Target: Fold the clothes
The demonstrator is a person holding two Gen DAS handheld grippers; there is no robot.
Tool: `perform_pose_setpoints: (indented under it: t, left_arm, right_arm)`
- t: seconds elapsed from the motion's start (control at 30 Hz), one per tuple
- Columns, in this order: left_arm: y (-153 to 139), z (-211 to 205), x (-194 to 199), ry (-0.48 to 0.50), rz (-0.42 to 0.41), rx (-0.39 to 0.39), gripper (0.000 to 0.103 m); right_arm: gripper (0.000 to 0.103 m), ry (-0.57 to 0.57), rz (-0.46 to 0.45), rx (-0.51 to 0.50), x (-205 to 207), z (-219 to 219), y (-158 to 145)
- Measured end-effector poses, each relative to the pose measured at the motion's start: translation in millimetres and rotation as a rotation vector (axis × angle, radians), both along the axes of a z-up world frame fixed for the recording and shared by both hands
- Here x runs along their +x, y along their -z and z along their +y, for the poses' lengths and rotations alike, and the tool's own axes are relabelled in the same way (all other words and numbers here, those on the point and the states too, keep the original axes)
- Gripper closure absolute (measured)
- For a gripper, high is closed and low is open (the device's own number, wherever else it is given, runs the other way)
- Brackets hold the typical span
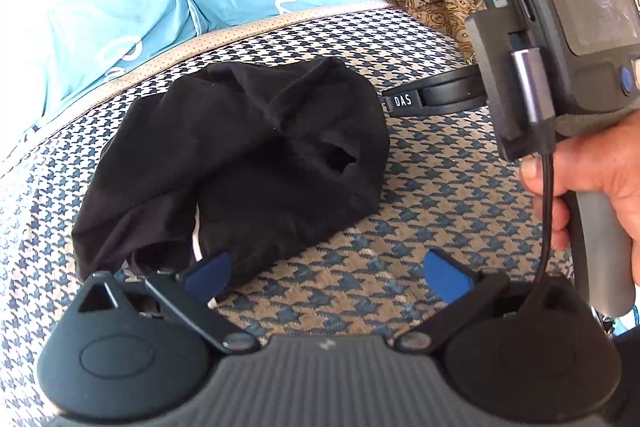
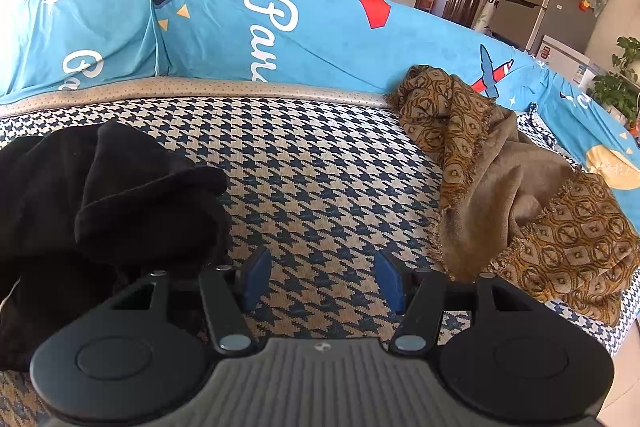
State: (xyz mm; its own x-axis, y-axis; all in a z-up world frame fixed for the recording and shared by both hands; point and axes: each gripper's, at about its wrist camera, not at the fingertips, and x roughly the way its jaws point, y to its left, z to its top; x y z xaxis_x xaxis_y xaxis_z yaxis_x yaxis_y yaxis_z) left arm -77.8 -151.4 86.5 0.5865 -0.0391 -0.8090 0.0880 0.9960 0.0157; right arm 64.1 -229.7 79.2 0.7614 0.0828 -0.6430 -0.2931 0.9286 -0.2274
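Left hand-held gripper point(image 1: 327, 273): mine, jaws spread, nothing between them.
Right hand-held gripper point(image 2: 322, 281): jaws apart over bare cover, empty.
Black garment point(image 1: 248, 155): crumpled on the houndstooth bed cover point(image 1: 420, 187), long axis near-left to far-right.
Open room: bare cover right of it.
Brown scarf point(image 2: 500, 179): far right, by the blue bedding point(image 2: 320, 35).

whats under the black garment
The black garment lies crumpled on the houndstooth cover. Whether anything sits beneath its folds cannot be seen.
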Motion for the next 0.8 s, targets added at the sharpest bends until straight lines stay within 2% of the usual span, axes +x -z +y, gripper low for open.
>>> perform_pose_setpoints:
  t: [0.13,0.33,0.5,0.8]
  left_arm:
    - [0,1,-1,-0.008,-0.001,0.002,0.0]
    - [-1,2,-1,-0.013,-0.002,0.008,0.0]
    - [0,2,-1,-0.019,0.001,0.018,0.0]
    - [-1,3,-1,-0.03,-0.001,0.017,0.0]
  right_arm:
    - [0.047,-0.015,0.005,0.021,-1,0,-2]
    - [0.047,-0.11,0.041,0.139,-6,3,-7]
    - [0.047,-0.185,0.032,0.103,-14,16,-5]
    - [0.047,-0.168,0.055,0.101,-11,15,-3]
